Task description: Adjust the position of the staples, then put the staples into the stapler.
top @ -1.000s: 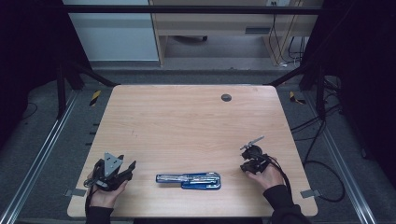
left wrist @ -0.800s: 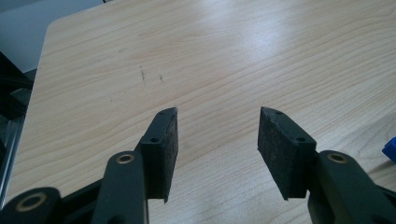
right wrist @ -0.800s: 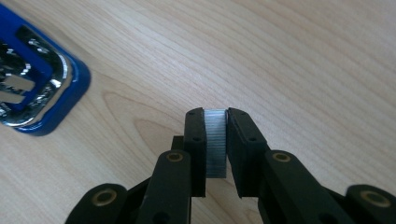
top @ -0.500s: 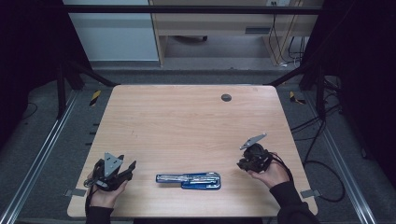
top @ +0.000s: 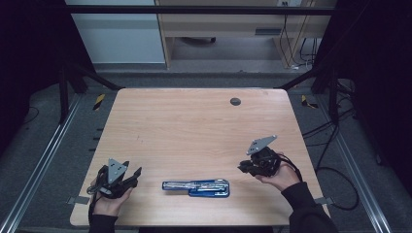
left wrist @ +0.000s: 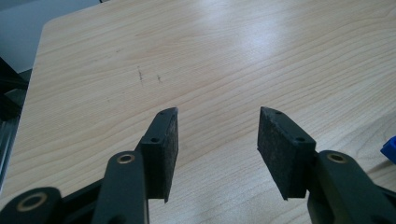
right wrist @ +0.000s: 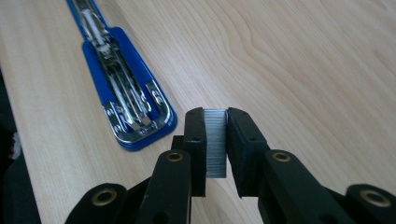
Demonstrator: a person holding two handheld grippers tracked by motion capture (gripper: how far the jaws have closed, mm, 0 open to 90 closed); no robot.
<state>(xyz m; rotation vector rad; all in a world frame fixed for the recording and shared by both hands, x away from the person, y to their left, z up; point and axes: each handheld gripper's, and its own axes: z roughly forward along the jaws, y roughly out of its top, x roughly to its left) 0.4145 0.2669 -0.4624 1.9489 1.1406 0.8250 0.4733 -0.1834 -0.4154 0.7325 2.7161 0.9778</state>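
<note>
A blue stapler [top: 196, 187] lies opened flat near the table's front edge, its metal staple channel facing up [right wrist: 128, 107]. To its right a hand holds my right gripper [top: 244, 168] a little above the wood, pointing left toward the stapler. Its jaws [right wrist: 215, 115] are shut on a grey strip of staples [right wrist: 215, 142]. My left gripper [top: 134, 174] rests at the front left corner, held in the other hand. Its jaws [left wrist: 217, 116] stand open over bare wood with nothing between them. A blue corner of the stapler [left wrist: 389, 148] shows at the right edge of the left gripper view.
The wooden table [top: 194, 126] has a small dark round grommet [top: 235, 101] at its back right. Metal rails [top: 43, 160] run along both sides on the floor, with cables [top: 335, 174] on the right. A cabinet [top: 218, 24] stands beyond the far edge.
My right gripper has risen a little off the table with the staple strip still in it. The left gripper and the stapler have not moved.
</note>
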